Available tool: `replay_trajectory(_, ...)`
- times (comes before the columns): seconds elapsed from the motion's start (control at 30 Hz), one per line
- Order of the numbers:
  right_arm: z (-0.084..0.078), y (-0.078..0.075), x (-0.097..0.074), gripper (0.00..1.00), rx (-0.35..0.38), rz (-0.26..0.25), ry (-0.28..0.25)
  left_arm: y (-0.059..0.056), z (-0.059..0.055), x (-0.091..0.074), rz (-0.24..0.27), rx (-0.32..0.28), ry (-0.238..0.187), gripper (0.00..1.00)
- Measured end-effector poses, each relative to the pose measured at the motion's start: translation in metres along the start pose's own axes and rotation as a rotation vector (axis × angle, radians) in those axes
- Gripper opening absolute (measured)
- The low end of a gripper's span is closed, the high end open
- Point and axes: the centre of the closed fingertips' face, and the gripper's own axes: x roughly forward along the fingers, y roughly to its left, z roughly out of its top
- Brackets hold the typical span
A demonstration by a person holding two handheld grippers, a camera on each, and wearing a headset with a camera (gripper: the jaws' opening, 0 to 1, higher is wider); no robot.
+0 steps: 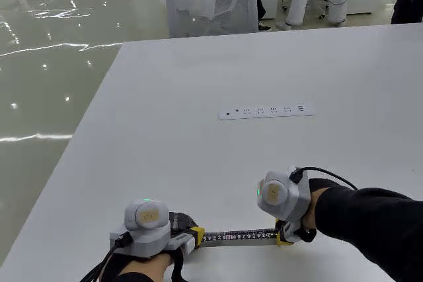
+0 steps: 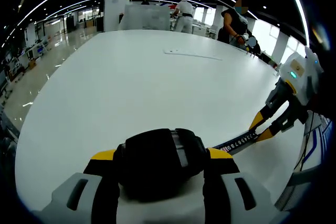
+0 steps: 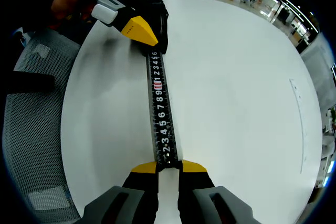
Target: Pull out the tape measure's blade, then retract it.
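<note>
The left gripper (image 1: 190,236) clamped the tape measure's case (image 2: 160,153); the right gripper (image 3: 168,167) pinched the blade (image 3: 160,103) at its tip. The blade, spanning the near table (image 1: 264,64), was probably thin, springy and snap-prone: best held by case and tip. A power strip (image 1: 266,111) lay beyond.

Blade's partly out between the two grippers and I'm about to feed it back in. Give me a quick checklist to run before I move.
1. Left gripper clamped on the tape measure case: ok, a jaw sits on each side of it.
2. Right gripper holding the blade: ok, the yellow jaw tips pinch its end.
3. Blade straight and untwisted: ok, it runs flat along the table, numbers up.
4. Return path free: ok, the power strip lies farther across the table, apart from the blade.
5. Blade lock released: cannot tell, no lock is visible.
</note>
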Motion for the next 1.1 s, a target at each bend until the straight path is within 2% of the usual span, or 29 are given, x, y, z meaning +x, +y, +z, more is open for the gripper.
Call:
replay_trajectory(0.2,0.002,0.000,0.001,0.08,0.001,-0.001,-0.002,0.000,0.000,0.000,0.004,0.002,-0.002,0.60)
replay_trajectory(0.37,0.004,0.000,0.002,0.08,0.010,-0.002,-0.009,0.001,0.000,0.000,-0.019,-0.032,0.013,0.60)
replay_trajectory(0.5,0.005,0.000,0.003,0.08,0.013,-0.010,-0.017,0.001,-0.001,-0.001,-0.034,-0.048,0.002,0.60)
replay_trajectory(0.63,0.005,-0.001,0.003,0.08,0.030,-0.002,-0.046,0.000,-0.001,-0.001,-0.044,-0.047,0.005,0.59)
replay_trajectory(1.1,0.011,-0.001,0.004,0.08,0.011,0.015,-0.050,0.000,-0.002,0.000,-0.052,-0.049,0.008,0.60)
